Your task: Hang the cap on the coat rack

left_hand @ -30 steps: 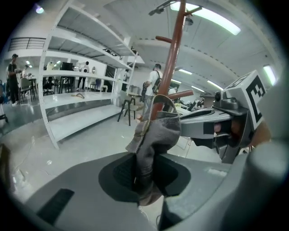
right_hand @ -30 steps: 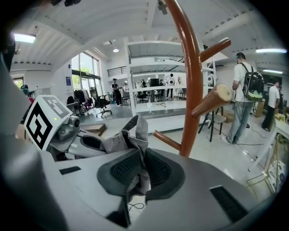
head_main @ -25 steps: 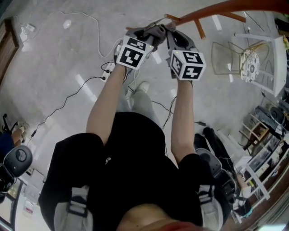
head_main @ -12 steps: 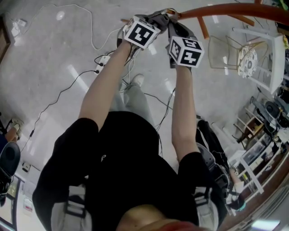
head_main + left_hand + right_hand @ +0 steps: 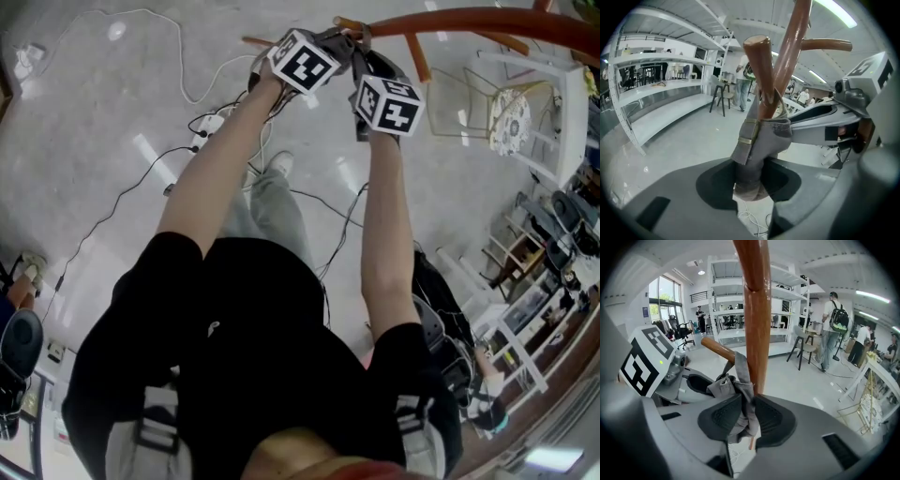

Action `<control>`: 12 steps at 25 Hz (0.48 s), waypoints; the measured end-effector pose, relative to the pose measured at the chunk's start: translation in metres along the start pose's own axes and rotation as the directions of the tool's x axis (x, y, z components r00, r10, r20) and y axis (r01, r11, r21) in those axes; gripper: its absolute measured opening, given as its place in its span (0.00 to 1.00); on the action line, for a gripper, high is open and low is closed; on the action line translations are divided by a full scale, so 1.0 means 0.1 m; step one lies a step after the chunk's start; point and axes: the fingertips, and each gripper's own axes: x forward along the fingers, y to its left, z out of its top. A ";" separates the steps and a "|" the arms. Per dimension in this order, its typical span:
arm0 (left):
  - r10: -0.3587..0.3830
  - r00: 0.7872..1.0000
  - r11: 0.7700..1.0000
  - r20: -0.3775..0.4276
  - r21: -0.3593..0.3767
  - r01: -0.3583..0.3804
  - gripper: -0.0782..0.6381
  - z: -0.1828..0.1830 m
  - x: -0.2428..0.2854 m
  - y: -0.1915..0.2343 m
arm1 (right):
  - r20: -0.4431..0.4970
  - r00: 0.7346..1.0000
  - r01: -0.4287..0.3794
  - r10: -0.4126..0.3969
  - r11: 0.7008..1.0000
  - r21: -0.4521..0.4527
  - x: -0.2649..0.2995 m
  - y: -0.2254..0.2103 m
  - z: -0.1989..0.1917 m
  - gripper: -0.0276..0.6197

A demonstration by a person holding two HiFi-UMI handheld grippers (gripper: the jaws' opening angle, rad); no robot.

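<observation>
Cap hung by its strap over a peg of the coat rack, grey cloth lying between the just-opening jaws of left tool and right tool; advisable: part fully, then withdraw without snagging.

There are no words or numbers here that can be read. The white cube with black square shapes on the left and the white cube like it on the right show only patterns, not letters. In the right gripper view a small blue sign hangs on the far wall by the windows, but its print is too tiny to read.
</observation>
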 end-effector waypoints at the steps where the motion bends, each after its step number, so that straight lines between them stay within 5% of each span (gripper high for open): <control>1: 0.006 1.000 1.000 -0.001 -0.008 -0.006 0.28 -0.04 0.01 0.03 | 0.001 1.000 -0.003 0.003 1.000 0.008 0.00 0.01 -0.02 0.20; 5: 0.084 0.995 0.995 0.055 -0.064 -0.081 0.34 -0.10 -0.20 0.25 | 0.061 0.998 -0.005 0.000 0.997 0.083 -0.22 -0.07 -0.04 0.27; 12: 0.239 0.944 0.947 0.228 -0.271 -0.175 0.34 -0.10 -1.00 0.30 | 0.223 0.971 0.016 -0.083 0.958 0.285 -0.99 -0.37 -0.10 0.24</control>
